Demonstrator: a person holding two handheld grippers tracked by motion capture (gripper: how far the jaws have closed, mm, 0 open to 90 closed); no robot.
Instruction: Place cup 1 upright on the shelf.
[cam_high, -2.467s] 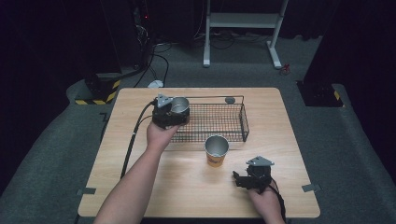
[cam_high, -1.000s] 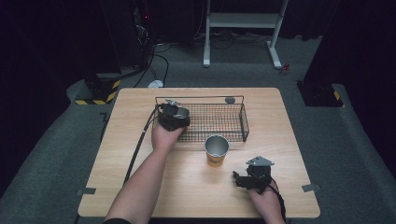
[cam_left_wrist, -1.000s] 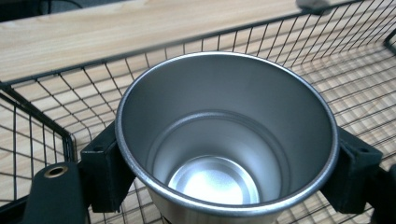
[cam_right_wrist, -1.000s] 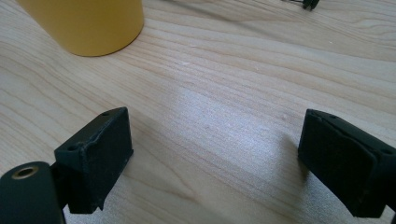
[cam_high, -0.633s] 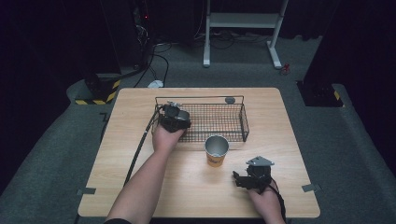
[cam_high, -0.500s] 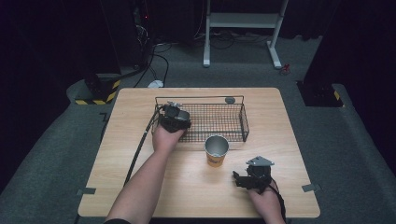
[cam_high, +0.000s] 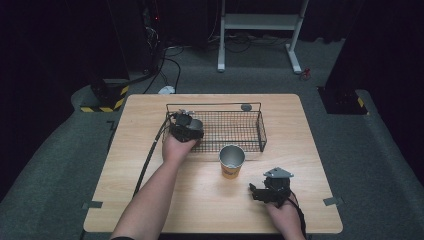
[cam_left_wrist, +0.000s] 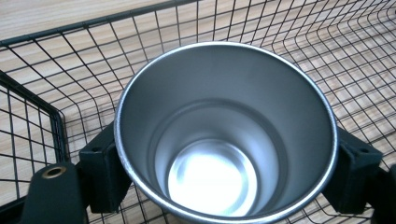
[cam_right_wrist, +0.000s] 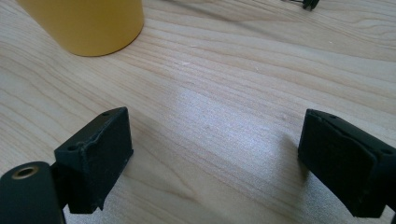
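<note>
Wooden table stands in a dark room, with a black wire basket on its far half. At the left end of the basket, the left gripper is clamped on a steel cup, and this cup is inside the basket. More to the right, a yellow cup stands just in front of the basket, and the right gripper rests near the front edge with its jaws apart and nothing between them.
</note>
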